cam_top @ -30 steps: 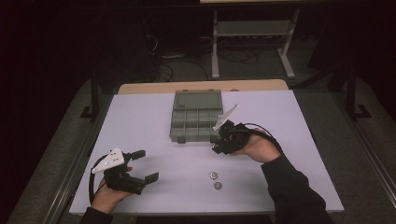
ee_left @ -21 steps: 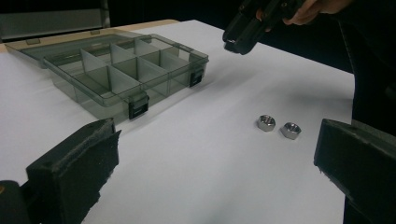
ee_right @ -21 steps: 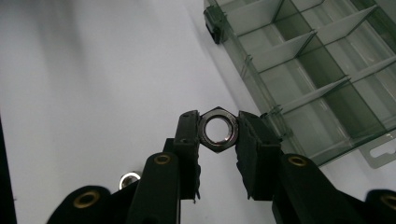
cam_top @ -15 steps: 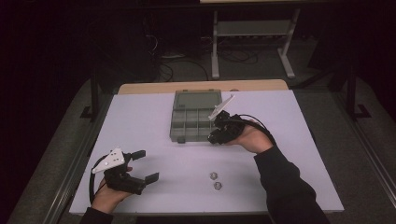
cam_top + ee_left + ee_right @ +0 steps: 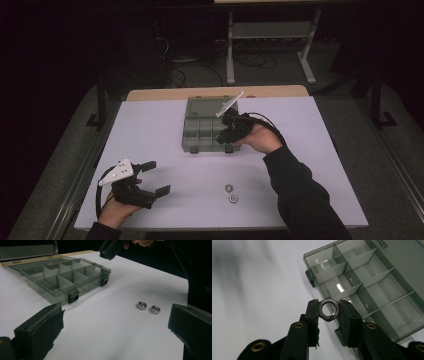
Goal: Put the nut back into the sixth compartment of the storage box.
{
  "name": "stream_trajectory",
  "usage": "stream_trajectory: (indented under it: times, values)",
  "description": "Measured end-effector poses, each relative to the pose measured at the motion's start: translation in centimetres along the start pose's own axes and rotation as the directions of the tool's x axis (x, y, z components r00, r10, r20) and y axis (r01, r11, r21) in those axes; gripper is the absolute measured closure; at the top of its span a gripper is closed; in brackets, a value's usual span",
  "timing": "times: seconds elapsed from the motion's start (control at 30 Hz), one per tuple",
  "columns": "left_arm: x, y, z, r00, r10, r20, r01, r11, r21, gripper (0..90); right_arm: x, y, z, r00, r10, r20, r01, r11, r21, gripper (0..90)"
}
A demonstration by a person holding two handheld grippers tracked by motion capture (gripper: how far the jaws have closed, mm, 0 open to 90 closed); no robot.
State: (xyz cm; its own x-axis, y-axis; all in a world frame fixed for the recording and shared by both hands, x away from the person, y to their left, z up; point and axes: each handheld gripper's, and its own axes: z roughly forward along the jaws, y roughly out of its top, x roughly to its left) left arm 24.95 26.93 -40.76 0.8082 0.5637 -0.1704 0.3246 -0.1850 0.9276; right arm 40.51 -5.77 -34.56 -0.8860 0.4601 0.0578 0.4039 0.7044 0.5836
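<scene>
My right gripper (image 5: 328, 308) is shut on a steel hex nut (image 5: 328, 309), held face-on between its pads. It hovers over the near right corner of an open, grey see-through compartment box (image 5: 202, 127), whose cells look empty. In the high view this right gripper (image 5: 226, 134) sits at the box's front right edge. Two more hex nuts (image 5: 229, 188) (image 5: 233, 199) lie side by side on the white table, also seen as the nuts (image 5: 141, 305) (image 5: 154, 309) in the left gripper view. My left gripper (image 5: 155, 177) rests open at the near left, nothing between its jaws.
The white table (image 5: 160, 135) has a wooden strip along its far edge. The box lid (image 5: 202, 106) lies flat behind the compartments. A metal stand (image 5: 270, 45) and cables sit on the dark floor beyond the table.
My right gripper has carried the nut away from the near table toward the far side, to the box's front right corner. The left gripper has stayed where it was.
</scene>
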Motion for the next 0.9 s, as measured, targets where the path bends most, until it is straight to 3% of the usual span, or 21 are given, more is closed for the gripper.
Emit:
stream_trajectory:
  times: [0.13,0.37,0.9]
  values:
    - [0.0,-0.1,0.1,0.9999,-0.011,0.003,0.011,0.9999,-0.012,0.0,-0.4,0.8,0.6,1.0000,0.009,-0.001,-0.009,1.000,-0.011,69.6]
    - [0.0,0.0,-0.1,1.0000,0.003,0.004,-0.003,1.0000,-0.005,0.0,-1.0,2.0,2.1,0.9999,0.011,-0.009,-0.012,1.000,-0.016,69.6]
    - [-0.1,0.0,-0.1,1.0000,-0.002,0.007,0.002,0.9999,-0.012,0.0,-2.0,3.3,6.1,0.9997,0.021,0.008,-0.022,0.999,0.047,69.5]
